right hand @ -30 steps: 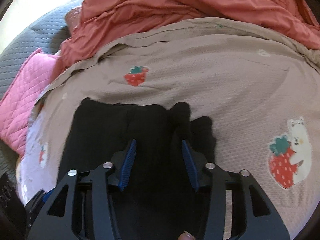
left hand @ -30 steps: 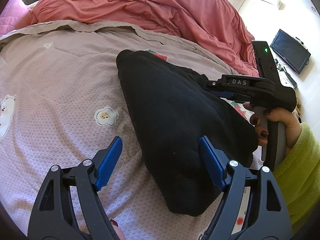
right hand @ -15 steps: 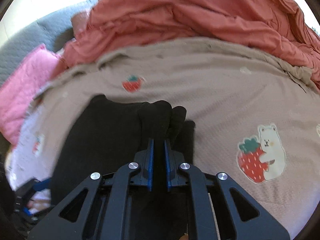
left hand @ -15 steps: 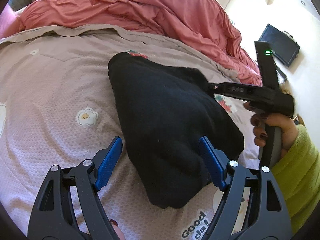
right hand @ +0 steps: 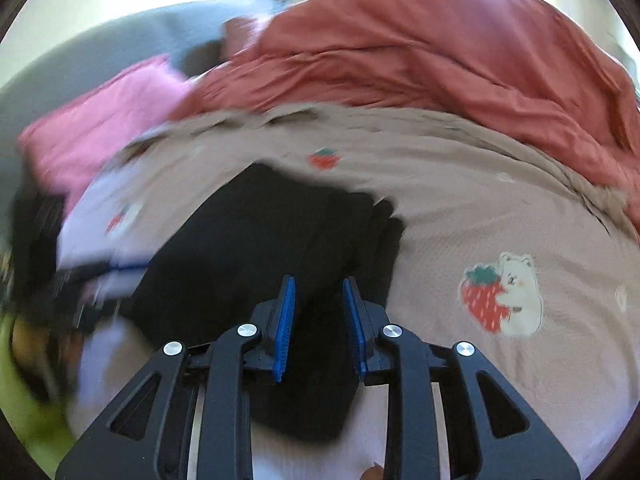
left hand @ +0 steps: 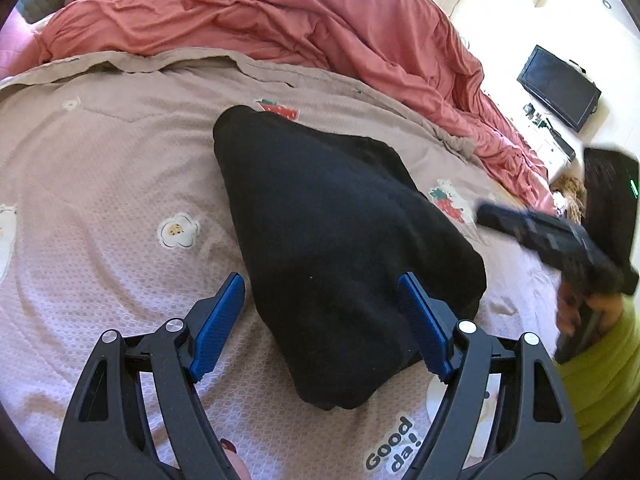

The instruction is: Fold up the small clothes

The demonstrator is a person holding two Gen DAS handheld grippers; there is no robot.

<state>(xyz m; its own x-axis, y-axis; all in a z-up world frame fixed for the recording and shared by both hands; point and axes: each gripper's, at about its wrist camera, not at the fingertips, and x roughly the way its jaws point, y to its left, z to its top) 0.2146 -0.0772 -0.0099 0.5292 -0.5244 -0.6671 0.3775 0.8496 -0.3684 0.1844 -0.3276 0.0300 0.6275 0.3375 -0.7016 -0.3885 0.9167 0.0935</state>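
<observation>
A black garment [left hand: 340,248] is lying folded in a thick bundle on the pinkish printed bedsheet [left hand: 100,184], with a rumpled red duvet [left hand: 280,20] heaped beyond it. The left gripper [left hand: 322,320] is hovering just over the near end of the bundle, its blue pads standing wide apart – the left pad is sitting over bare sheet, the right one over the black cloth, neither pressing on it. In its own blurred view the right gripper [right hand: 318,320] is pointing down at the same garment [right hand: 264,248], jaws narrow and opening, black cloth showing behind the gap but not pinched. From the left view it [left hand: 486,216] is hanging off the bundle's right side, apart from the fabric.
</observation>
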